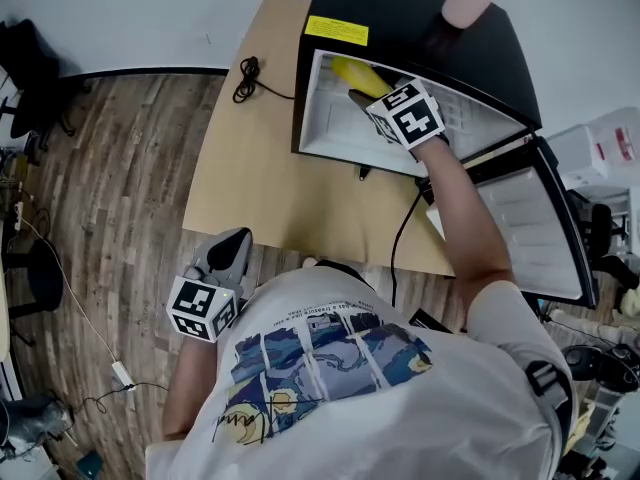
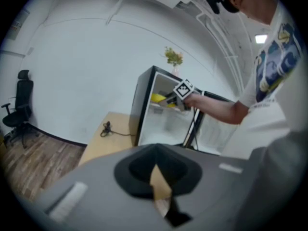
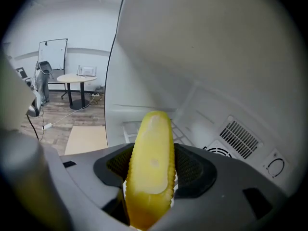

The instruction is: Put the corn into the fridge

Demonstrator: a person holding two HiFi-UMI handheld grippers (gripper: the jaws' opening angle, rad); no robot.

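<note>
The yellow corn stands out between the jaws of my right gripper, which is shut on it. In the head view that gripper reaches into the open black mini fridge, the corn inside the white upper compartment. The left gripper view shows the corn in the fridge from afar. My left gripper hangs low by the table's near edge; its jaws are shut with nothing between them.
The fridge door swings open to the right. A wooden table carries the fridge and a coiled black cable. A wire shelf and rear vents lie inside the fridge. Office chairs stand at the left.
</note>
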